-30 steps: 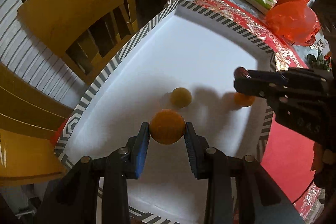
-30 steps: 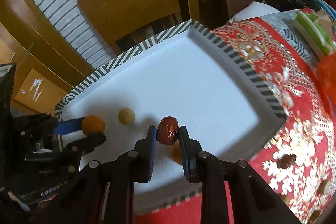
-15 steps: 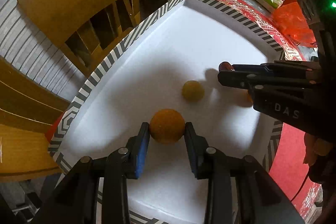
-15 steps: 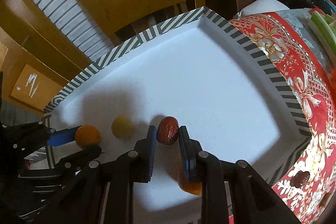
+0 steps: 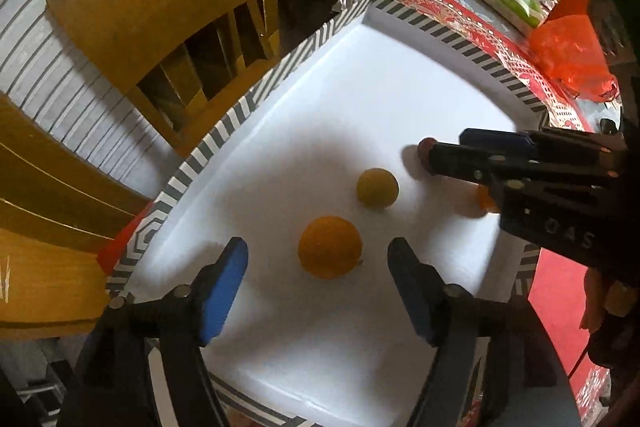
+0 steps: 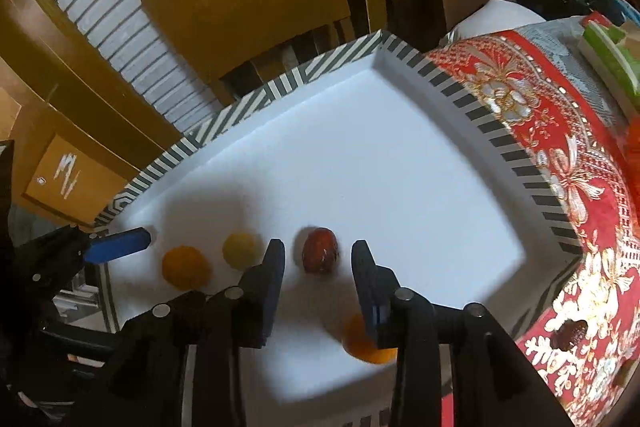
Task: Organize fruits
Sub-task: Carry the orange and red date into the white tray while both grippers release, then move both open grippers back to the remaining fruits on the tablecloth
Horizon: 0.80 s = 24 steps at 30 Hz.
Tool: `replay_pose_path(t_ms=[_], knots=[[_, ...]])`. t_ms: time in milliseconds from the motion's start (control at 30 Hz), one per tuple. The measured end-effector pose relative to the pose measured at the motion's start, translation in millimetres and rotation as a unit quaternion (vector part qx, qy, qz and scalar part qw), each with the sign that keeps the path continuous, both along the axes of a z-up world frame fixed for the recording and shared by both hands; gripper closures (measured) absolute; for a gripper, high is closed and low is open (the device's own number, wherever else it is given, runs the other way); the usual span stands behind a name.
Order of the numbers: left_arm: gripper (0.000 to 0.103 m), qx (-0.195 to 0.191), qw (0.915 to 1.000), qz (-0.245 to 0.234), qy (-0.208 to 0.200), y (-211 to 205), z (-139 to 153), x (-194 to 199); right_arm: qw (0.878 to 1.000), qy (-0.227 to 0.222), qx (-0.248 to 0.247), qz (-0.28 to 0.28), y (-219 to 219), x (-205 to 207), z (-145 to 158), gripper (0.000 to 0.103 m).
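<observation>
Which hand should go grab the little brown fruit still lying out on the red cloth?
Right, probably. The right gripper has just opened off the red-brown fruit, and the brown fruit lies on the cloth on its side. The left gripper sits across the tray.

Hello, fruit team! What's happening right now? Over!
Both hand-held grippers just opened. Orange fruit and red fruit released on tray. Nothing blocking.
</observation>
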<state>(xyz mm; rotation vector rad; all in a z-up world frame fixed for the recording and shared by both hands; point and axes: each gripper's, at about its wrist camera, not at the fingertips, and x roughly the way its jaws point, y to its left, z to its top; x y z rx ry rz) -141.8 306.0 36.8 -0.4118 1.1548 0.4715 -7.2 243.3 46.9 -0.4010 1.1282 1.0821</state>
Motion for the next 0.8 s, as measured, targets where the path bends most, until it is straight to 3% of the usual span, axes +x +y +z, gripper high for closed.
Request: replay_pose_path(t_ms=[100, 233, 367, 800], knots=[[0.024, 0.006, 0.9999, 0.007, -0.007, -0.7, 9.3, -1.4, 1.0, -0.005, 0.014, -0.006, -11.3, -1.2, 13.1, 0.065], [0.023, 0.029, 0.9994, 0.002, -0.018, -8.5, 24.3, 0.5, 0.999, -0.017, 0.031, -0.019, -32.1, -0.8, 29.6, 0.054], [0.023, 0.034, 0.9988, -0.007, -0.034, -20.6, 37.7, 5.7, 0.998, -0.024, 0.041, -0.04, -60.1, 3.4, 43.2, 0.054], [0.022, 0.035, 0.9942, -0.086, -0.055, -99.7, 58.9, 45.9, 0.989, -0.031, 0.031, -0.138, -183.3, 24.0, 54.3, 0.049]])
